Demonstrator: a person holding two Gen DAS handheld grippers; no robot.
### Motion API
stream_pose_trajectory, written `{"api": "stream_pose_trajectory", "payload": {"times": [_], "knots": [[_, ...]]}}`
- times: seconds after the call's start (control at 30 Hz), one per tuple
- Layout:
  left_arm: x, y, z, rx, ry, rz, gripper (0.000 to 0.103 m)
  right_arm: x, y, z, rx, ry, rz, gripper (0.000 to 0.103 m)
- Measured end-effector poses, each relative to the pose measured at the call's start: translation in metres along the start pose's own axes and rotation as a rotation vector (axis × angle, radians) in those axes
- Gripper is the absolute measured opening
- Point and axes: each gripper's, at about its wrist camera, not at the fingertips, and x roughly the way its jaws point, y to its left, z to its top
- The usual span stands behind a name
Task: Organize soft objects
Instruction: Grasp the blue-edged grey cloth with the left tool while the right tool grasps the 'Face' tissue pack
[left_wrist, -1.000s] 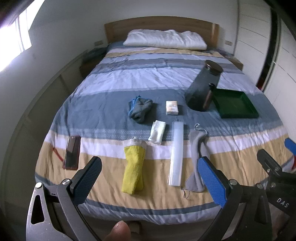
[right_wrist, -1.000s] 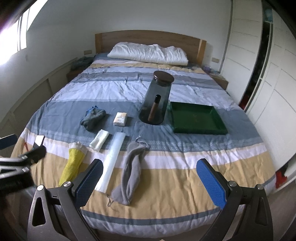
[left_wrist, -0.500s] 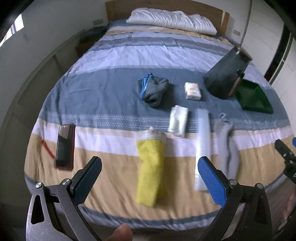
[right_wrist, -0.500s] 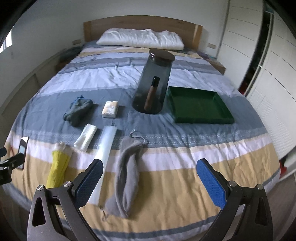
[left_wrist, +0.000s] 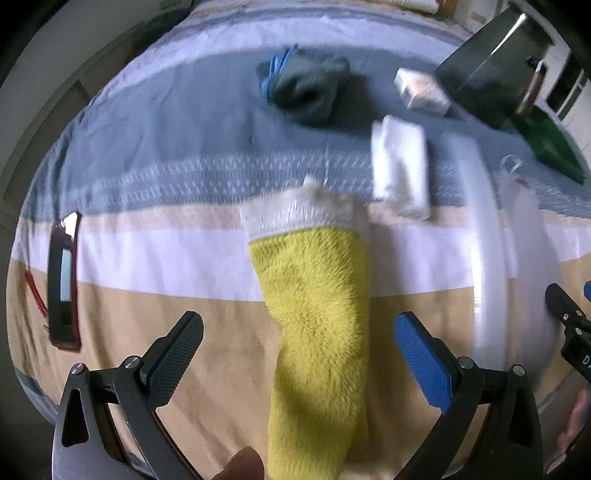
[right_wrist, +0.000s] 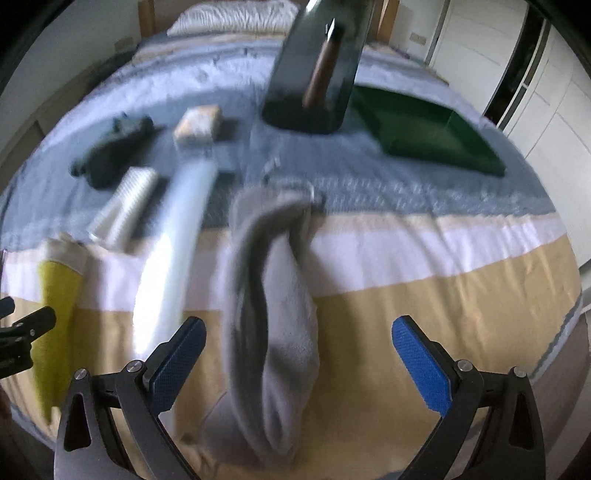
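Note:
A fuzzy yellow sock (left_wrist: 314, 314) with a white cuff lies on the striped bed, running between the fingers of my open left gripper (left_wrist: 299, 354). A grey sock (right_wrist: 269, 314) lies lengthwise between the fingers of my open right gripper (right_wrist: 299, 350). Neither gripper holds anything. Farther up the bed lie a dark grey and blue sock bundle (left_wrist: 306, 85), a folded white cloth (left_wrist: 400, 166) and a small pale packet (left_wrist: 421, 92). The yellow sock also shows at the left of the right wrist view (right_wrist: 55, 295).
A long translucent white tube (right_wrist: 177, 243) lies between the two socks. A dark glass jar (right_wrist: 317, 66) stands beside a green tray (right_wrist: 436, 136) at the back right. A phone in a red case (left_wrist: 64, 280) lies at the bed's left edge.
Both grippers have moved forward and down toward the bed. The yellow sock now fills the left view and the grey sock the right view. Both stay open.

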Motion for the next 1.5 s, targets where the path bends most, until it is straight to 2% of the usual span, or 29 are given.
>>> {"api": "stream_pose_trajectory", "payload": {"times": [0.13, 0.23, 0.4, 0.53, 0.67, 0.77, 1.0, 1.13, 1.2, 1.27, 1.37, 1.4, 1.47, 1.5], "knots": [[0.005, 0.003, 0.0, -0.043, 0.003, 0.005, 0.102, 0.024, -0.001, 0.004, -0.016, -0.003, 0.007, 0.103], [-0.012, 0.006, 0.013, -0.059, -0.05, 0.002, 0.102, 0.019, -0.001, 0.02, -0.023, -0.055, 0.013, 0.103], [-0.026, 0.003, 0.071, -0.041, -0.139, -0.008, 0.102, 0.023, 0.019, 0.068, -0.011, -0.139, 0.064, 0.103], [-0.011, -0.004, 0.131, -0.022, -0.191, 0.014, 0.102, 0.047, 0.046, 0.115, 0.008, -0.18, 0.109, 0.103], [0.024, -0.005, 0.183, 0.009, -0.17, 0.029, 0.101, 0.087, 0.073, 0.16, -0.013, -0.166, 0.097, 0.099], [0.051, 0.002, 0.203, 0.027, -0.127, 0.019, 0.102, 0.121, 0.083, 0.182, -0.015, -0.119, 0.076, 0.099], [0.086, 0.006, 0.215, 0.066, -0.062, 0.053, 0.102, 0.17, 0.105, 0.208, -0.072, -0.058, 0.065, 0.096], [0.099, 0.004, 0.215, 0.067, -0.019, 0.017, 0.102, 0.205, 0.112, 0.216, -0.072, 0.009, 0.07, 0.085], [0.104, 0.001, 0.216, 0.071, -0.011, 0.015, 0.102, 0.21, 0.113, 0.216, -0.072, 0.03, 0.082, 0.083], [0.107, 0.0, 0.216, 0.074, -0.003, 0.008, 0.102, 0.216, 0.116, 0.216, -0.089, 0.015, 0.076, 0.078], [0.108, -0.007, 0.216, 0.098, -0.011, 0.025, 0.102, 0.22, 0.122, 0.216, -0.124, -0.014, 0.083, 0.06], [0.108, -0.009, 0.215, 0.105, -0.017, 0.029, 0.101, 0.222, 0.125, 0.216, -0.14, -0.023, 0.085, 0.053], [0.106, -0.012, 0.216, 0.113, -0.022, 0.006, 0.092, 0.224, 0.13, 0.216, -0.153, -0.035, 0.085, 0.051], [0.106, -0.014, 0.216, 0.117, -0.026, -0.009, 0.083, 0.227, 0.129, 0.218, -0.151, -0.037, 0.093, 0.051]]}}
